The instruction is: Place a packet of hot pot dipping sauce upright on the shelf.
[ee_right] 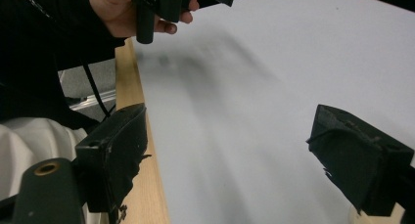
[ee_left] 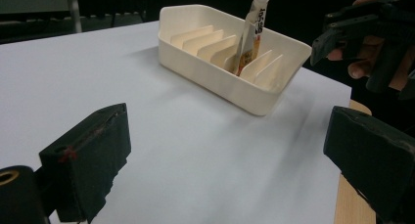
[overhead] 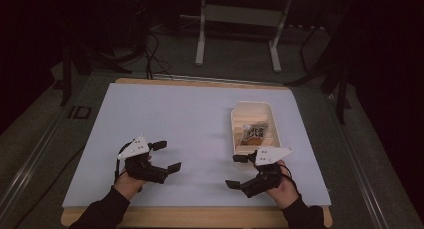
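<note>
A cream slotted tray [overhead: 236,120] [ee_left: 195,62] stands on the white table at the right. One printed packet [overhead: 254,132] [ee_left: 250,31] stands upright between its dividers. My left gripper [overhead: 166,156] [ee_left: 222,150] hovers open near the front left of the table, jaws pointing right toward the tray, nothing between them. My right gripper [overhead: 237,171] [ee_right: 225,150] is open just in front of the tray, jaws pointing left across the table, also holding nothing. The right gripper [ee_left: 342,35] also shows far off in the left gripper view, and the left gripper [ee_right: 161,4] in the right gripper view.
The white table sheet [overhead: 190,124] lies on a wooden board whose edge [overhead: 200,216] [ee_right: 137,136] runs along the front. A metal stand [overhead: 237,24] and cables [overhead: 150,54] sit on the floor beyond the table in dim light.
</note>
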Demonstrator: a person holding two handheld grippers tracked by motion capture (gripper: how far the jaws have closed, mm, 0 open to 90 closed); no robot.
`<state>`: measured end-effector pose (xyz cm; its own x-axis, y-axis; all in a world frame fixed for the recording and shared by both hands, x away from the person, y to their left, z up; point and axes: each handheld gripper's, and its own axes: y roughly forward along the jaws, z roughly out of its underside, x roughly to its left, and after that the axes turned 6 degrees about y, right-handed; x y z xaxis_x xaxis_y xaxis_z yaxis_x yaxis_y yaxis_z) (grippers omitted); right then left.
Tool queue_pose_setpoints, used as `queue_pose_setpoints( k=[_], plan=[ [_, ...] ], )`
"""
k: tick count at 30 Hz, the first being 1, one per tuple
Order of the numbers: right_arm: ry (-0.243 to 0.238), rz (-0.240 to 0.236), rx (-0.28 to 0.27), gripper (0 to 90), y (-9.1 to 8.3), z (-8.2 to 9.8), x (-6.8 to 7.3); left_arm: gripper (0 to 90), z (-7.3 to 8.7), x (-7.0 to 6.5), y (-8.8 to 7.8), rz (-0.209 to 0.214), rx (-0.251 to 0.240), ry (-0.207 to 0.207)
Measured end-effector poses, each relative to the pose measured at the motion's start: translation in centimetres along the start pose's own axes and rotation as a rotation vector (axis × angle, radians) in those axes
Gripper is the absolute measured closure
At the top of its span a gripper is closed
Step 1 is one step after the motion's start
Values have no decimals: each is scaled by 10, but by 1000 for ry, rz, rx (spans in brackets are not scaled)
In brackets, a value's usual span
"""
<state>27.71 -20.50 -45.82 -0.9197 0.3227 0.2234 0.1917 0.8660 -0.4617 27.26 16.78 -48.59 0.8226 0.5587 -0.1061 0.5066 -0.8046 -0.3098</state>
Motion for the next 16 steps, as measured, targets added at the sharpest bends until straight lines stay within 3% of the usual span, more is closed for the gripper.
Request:
queue_pose_setpoints(
  k=[6,16],
  plan=[
    [-3,25,22,146,2,6,-1,39,3,1,0,-2,7,-2],
    [-10,21,31,146,5,8,-3,39,3,1,1,-9,12,6]
  ],
)
